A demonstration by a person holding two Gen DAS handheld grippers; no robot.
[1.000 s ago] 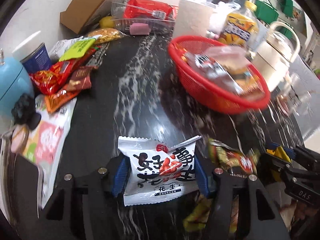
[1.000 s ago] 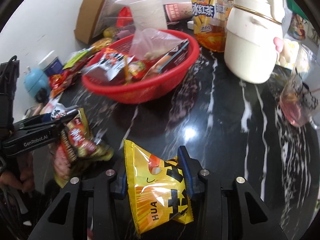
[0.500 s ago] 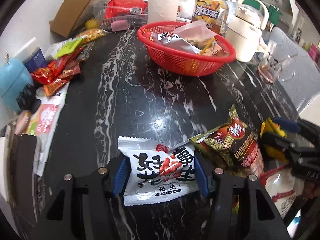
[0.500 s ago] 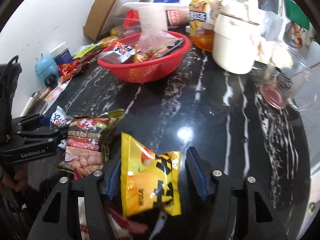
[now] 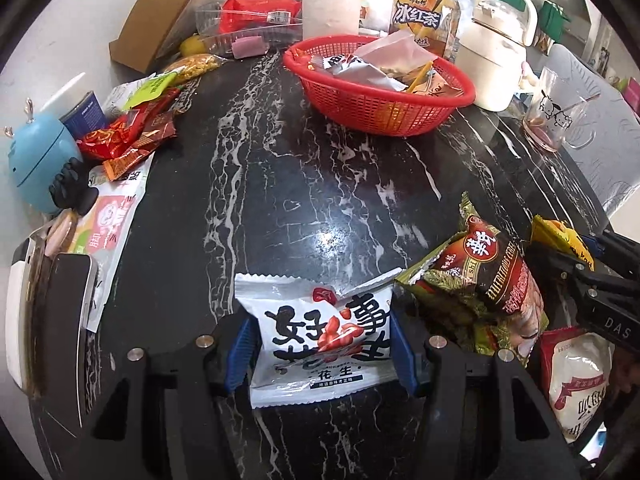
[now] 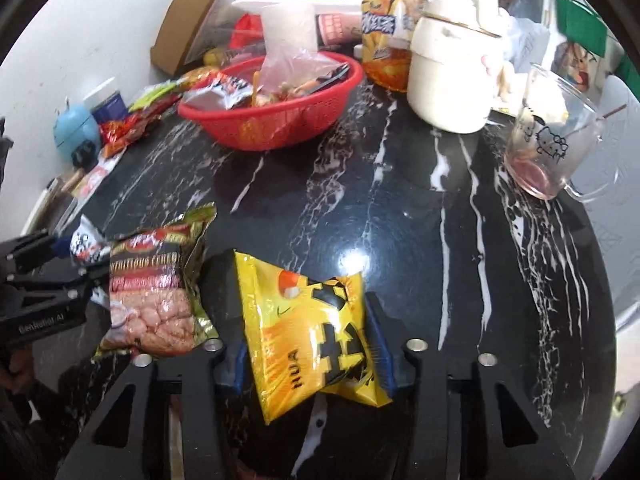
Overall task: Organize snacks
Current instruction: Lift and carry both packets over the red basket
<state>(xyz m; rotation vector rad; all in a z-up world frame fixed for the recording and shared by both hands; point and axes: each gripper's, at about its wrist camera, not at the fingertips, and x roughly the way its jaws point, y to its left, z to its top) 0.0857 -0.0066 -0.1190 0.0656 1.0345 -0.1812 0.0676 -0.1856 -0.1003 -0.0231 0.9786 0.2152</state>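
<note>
A dark-green peanut bag [image 5: 488, 280] lies between the two grippers on the black white-veined marble table [image 5: 320, 184], with the red basket [image 5: 380, 108] of snacks, an iced-tea bottle [image 5: 420, 20] and a cream kettle [image 5: 496, 60] farther back. The left gripper [image 5: 320, 344] pinches a white peanut packet [image 5: 320, 340]. The right gripper [image 6: 308, 344], its jaws just closing, clamps a yellow packet [image 6: 308, 332] printed "HUA".

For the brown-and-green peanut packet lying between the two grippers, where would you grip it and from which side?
The brown-and-green peanut packet lies flat on the black marble table, bulging in the middle. Probably best to come down from above and pinch across its narrower width, near the flat crimped top edge, where the foil is thin. Both grippers are occupied: the left gripper holds a white packet, the right gripper a yellow one.
</note>
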